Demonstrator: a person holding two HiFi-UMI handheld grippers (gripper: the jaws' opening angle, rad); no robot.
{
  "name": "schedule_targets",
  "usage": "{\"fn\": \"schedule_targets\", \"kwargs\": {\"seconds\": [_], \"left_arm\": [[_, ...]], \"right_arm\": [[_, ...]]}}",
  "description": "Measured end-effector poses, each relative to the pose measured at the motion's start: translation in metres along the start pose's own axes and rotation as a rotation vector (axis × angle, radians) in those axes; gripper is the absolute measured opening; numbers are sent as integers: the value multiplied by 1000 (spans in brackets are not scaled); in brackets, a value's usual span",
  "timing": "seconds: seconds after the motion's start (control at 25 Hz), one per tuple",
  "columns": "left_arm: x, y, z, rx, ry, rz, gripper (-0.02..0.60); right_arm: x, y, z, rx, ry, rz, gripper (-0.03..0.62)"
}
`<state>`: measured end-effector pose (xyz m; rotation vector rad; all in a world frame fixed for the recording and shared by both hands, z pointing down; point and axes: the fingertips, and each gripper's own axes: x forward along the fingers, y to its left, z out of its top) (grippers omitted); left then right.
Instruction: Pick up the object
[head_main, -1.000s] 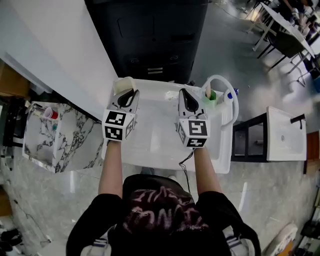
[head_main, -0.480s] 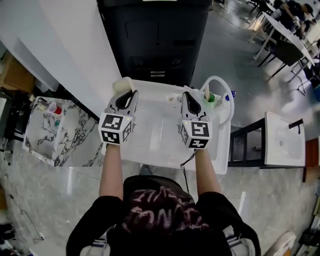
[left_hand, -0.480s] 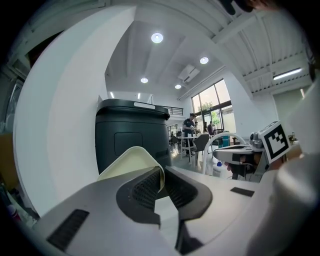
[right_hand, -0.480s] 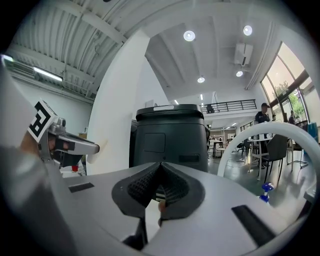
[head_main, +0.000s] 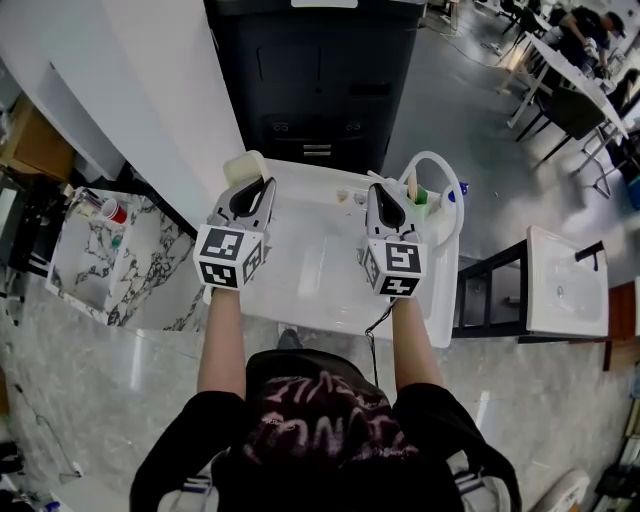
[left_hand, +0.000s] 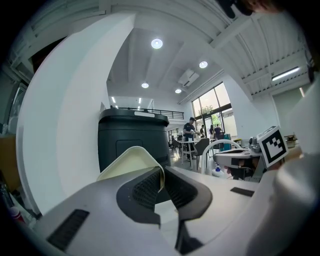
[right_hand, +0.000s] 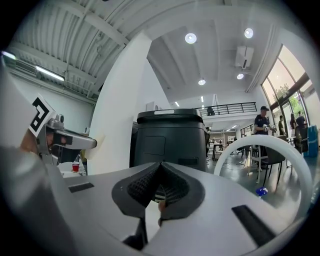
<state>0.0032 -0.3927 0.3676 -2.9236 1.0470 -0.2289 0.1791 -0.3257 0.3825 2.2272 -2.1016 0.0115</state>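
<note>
My left gripper (head_main: 258, 186) is shut on the rim of a thin cream dish (head_main: 244, 166), held over the far left corner of the white table (head_main: 320, 290). In the left gripper view the cream dish (left_hand: 131, 162) rises to the left of the jaws, its edge pinched between the dark pads of the left gripper (left_hand: 161, 176). My right gripper (head_main: 379, 192) hovers over the table's far right part with its jaws together. In the right gripper view the right gripper (right_hand: 161, 168) has its pads meeting at the tips. A small tan bit shows low behind them; I cannot tell what it is.
A white basket (head_main: 452, 180) with a hoop handle stands at the table's far right, holding a green cup (head_main: 423, 196) and a blue-capped bottle (head_main: 458, 191). A tall black bin (head_main: 320, 70) lies beyond the table. A marble side table (head_main: 85, 265) with a red cup (head_main: 117, 213) is at the left.
Both grippers keep nearly the same pose over the table. The left one still grips the cream dish. The whole scene has slid slightly in the head view.
</note>
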Motion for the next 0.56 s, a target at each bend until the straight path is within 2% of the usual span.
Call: {"fn": "schedule_targets", "kwargs": {"seconds": [0.56], "left_arm": [[-13,-1,2,13,-5,-2,37]], "right_arm": [[-7,6,6,-13,-9,2,14]]}}
